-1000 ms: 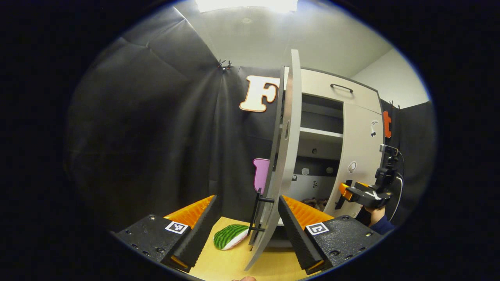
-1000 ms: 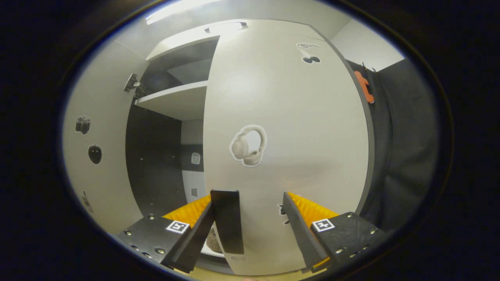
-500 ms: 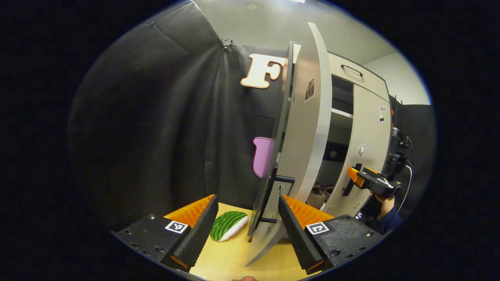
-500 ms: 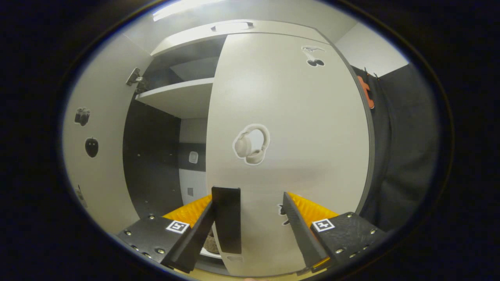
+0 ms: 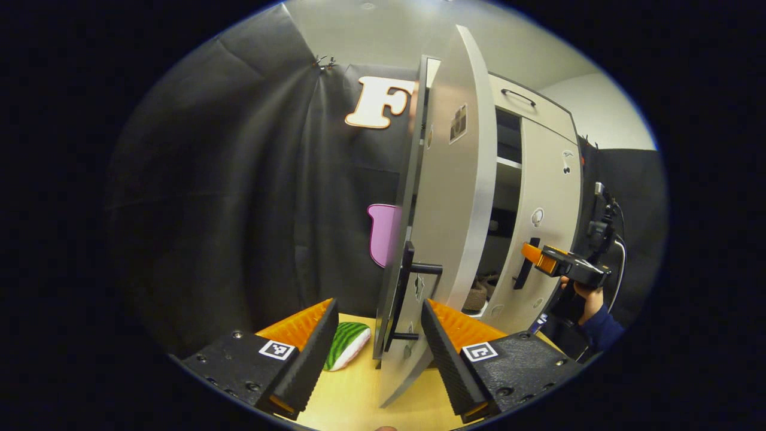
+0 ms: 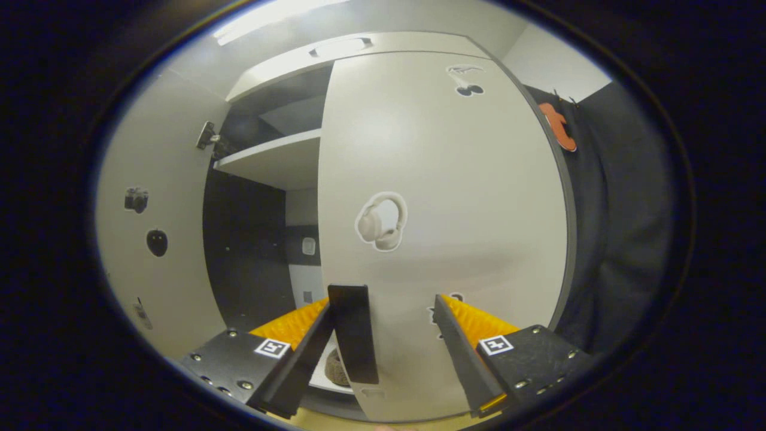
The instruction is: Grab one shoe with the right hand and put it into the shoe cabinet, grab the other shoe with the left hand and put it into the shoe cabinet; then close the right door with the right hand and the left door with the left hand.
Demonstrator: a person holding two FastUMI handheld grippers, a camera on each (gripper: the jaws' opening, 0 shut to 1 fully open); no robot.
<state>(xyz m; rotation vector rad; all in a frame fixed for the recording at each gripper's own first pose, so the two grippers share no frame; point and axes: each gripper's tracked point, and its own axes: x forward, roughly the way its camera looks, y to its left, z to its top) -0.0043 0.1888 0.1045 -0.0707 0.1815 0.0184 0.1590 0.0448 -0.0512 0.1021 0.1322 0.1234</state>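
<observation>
In the left gripper view the cabinet's left door [image 5: 455,197] stands half open, nearly edge-on, with its black handle [image 5: 412,281]. My left gripper [image 5: 379,306] is open and the door's lower edge runs between its fingers. A brown shoe [image 5: 477,294] lies low inside the cabinet and shows in the right gripper view as the shoe [image 6: 336,368]. The right door [image 6: 443,209] is nearly shut. Its black handle [image 6: 353,335] stands between the fingers of my open right gripper [image 6: 384,305], close to the left finger. Farther off, the right gripper [image 5: 541,260] sits at the right door [image 5: 547,227].
A green striped watermelon-patterned cushion [image 5: 344,353] lies on the wooden floor [image 5: 353,401] left of the left door. A white shelf [image 6: 269,161] crosses the cabinet's upper part. A hand [image 5: 589,299] in a dark sleeve holds the right gripper.
The left door has swung further toward the cabinet, and the left gripper has followed it. The right gripper stays at the right door's handle with only a slight shift.
</observation>
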